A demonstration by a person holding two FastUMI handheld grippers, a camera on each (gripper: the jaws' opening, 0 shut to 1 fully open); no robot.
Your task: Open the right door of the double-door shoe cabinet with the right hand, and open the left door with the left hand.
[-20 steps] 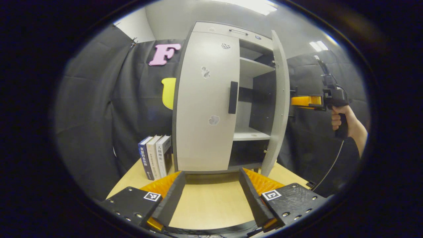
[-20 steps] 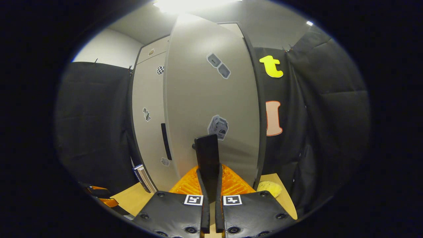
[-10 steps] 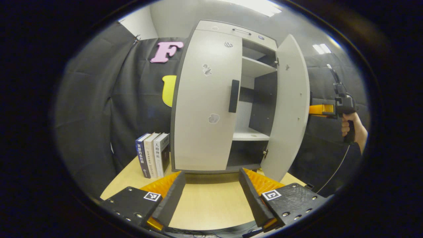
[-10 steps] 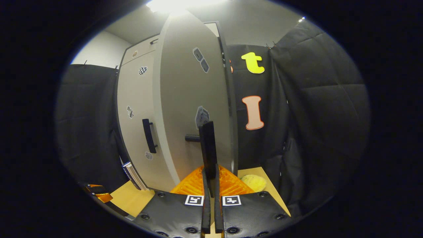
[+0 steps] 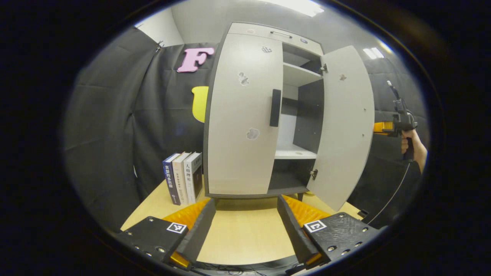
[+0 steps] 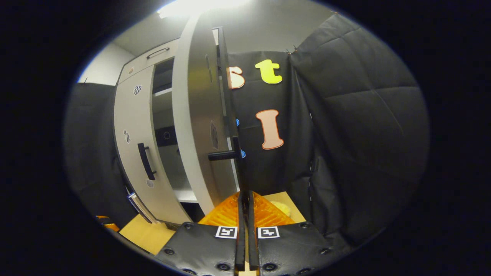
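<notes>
Standing on the wooden table [image 5: 238,234], the shoe cabinet [image 5: 264,115] leaves bare tabletop in front, where the left gripper [image 5: 245,214] hovers with fingers spread. Books [image 5: 183,184] stand against the cabinet's left side. Its left door [image 5: 241,115] is shut; its right door [image 5: 347,126] now swings wider than a second ago. The right gripper [image 6: 244,199] pinches the right door's handle [image 6: 238,161].

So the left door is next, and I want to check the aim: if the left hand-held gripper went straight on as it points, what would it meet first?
Probably the closed left door, low down, well below its handle; the left hand-held gripper hangs open above bare table. Depth is uncertain.
</notes>
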